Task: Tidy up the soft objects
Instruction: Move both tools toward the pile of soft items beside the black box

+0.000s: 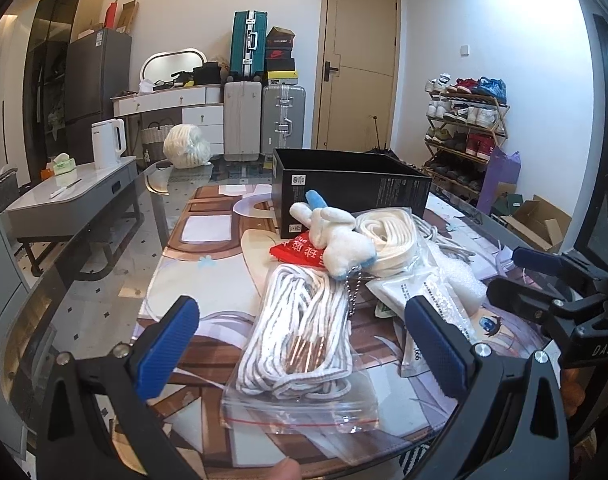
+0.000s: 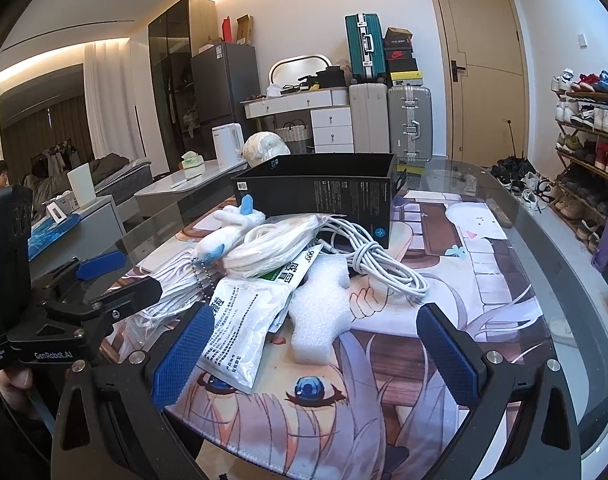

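Note:
A pile of soft things lies on the printed mat before an open black box (image 1: 350,186) (image 2: 316,192). In the left wrist view my open left gripper (image 1: 304,344) straddles a zip bag of white rope (image 1: 300,332). Behind it lie a white plush with blue ears (image 1: 336,236) (image 2: 228,224), a red packet (image 1: 296,250), a cream rope coil (image 1: 388,240) (image 2: 272,250) and a white pouch (image 1: 420,300). In the right wrist view my open right gripper (image 2: 316,356) faces the white pouch (image 2: 240,332), a foam piece (image 2: 320,312) and a white cable (image 2: 384,268). Both grippers are empty.
The glass table edge (image 2: 576,320) curves on the right. A grey side table (image 1: 72,196) with a white kettle (image 1: 108,142) stands left. Suitcases (image 1: 264,120), a door and a shoe rack (image 1: 464,132) lie beyond. The right gripper shows at right in the left wrist view (image 1: 544,288).

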`<state>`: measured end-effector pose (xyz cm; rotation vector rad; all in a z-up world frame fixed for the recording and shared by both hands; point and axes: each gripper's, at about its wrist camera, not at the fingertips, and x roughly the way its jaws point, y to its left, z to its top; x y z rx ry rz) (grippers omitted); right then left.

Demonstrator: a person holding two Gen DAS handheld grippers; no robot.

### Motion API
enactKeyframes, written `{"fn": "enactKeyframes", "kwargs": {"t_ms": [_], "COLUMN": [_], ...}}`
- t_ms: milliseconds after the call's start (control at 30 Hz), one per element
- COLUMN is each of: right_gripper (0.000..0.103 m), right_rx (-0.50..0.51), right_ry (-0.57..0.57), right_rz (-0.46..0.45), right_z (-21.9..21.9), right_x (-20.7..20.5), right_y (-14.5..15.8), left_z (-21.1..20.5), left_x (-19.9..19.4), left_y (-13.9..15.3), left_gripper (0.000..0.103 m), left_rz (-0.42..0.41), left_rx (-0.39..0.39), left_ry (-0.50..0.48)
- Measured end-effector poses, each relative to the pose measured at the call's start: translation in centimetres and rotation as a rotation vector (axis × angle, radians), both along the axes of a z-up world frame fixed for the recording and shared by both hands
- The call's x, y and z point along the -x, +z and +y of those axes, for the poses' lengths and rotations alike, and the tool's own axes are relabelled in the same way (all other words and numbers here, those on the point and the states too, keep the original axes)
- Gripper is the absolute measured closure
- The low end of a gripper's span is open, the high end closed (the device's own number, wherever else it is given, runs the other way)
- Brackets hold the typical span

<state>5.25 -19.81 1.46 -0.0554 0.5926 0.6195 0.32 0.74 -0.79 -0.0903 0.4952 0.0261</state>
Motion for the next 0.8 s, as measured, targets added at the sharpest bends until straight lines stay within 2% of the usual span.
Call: {"fn": "enactKeyframes", "kwargs": {"t_ms": [800], "right_gripper": [0.0], "right_rx": [0.006], "right_ry": [-0.006], "right_rz": [0.031], "right_z": [-0.08], "right_x": [-0.4], "right_y": [-0.17], "left_z": [0.55], "left_x": [-0.56], "left_y": [-0.31], "left_gripper": [0.0], "left_rz": [0.042], "left_rx": [0.006], "left_ry": [-0.012]}}
